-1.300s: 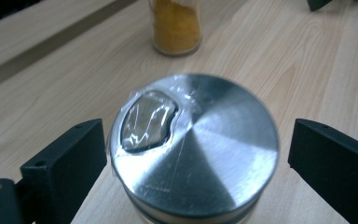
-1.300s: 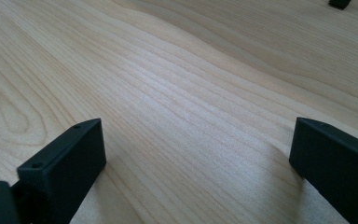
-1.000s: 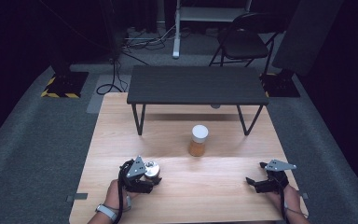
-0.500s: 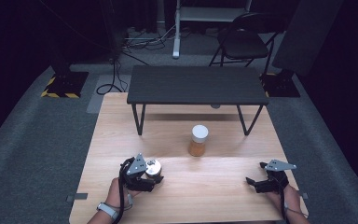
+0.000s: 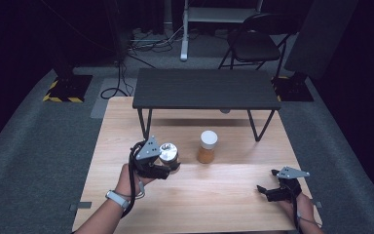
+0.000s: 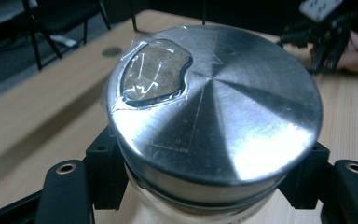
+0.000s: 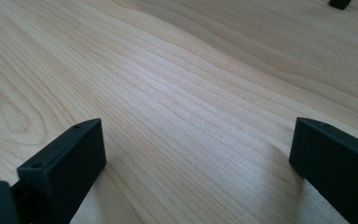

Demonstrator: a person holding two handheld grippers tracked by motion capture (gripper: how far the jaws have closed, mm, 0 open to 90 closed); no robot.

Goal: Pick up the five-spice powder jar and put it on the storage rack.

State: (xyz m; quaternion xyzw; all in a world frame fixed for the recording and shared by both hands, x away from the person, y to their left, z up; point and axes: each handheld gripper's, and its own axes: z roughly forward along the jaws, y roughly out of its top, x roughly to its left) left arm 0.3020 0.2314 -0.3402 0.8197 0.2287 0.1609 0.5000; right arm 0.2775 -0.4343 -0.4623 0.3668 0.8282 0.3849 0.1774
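Item: jar with a brushed-metal lid, clear film taped over a window in the lid. Location: held in the left tool, above the near-left part of the wooden worktop. In the left tool's own view both black jaws pressed against the jar's sides just under the lid rim; the tool was closed on it.

Item: second jar, white lid and amber contents. Location: upright at the middle of the worktop, just beside the held jar and apart from it, in front of the low black bench at the worktop's far edge.

Item: right tool. Location: near-right corner of the worktop, low over the wood. Jaws stood wide apart with nothing but bare wood grain between them.

Step in hand, as judged: carrying the metal-lidded jar off the worktop, grip secure.

Next move, as judged: the jar needs a destination, possibly the bench top or a spot by the amber jar. That calls for keeping it level, steering clear of the amber jar, and setting the base flat before releasing.
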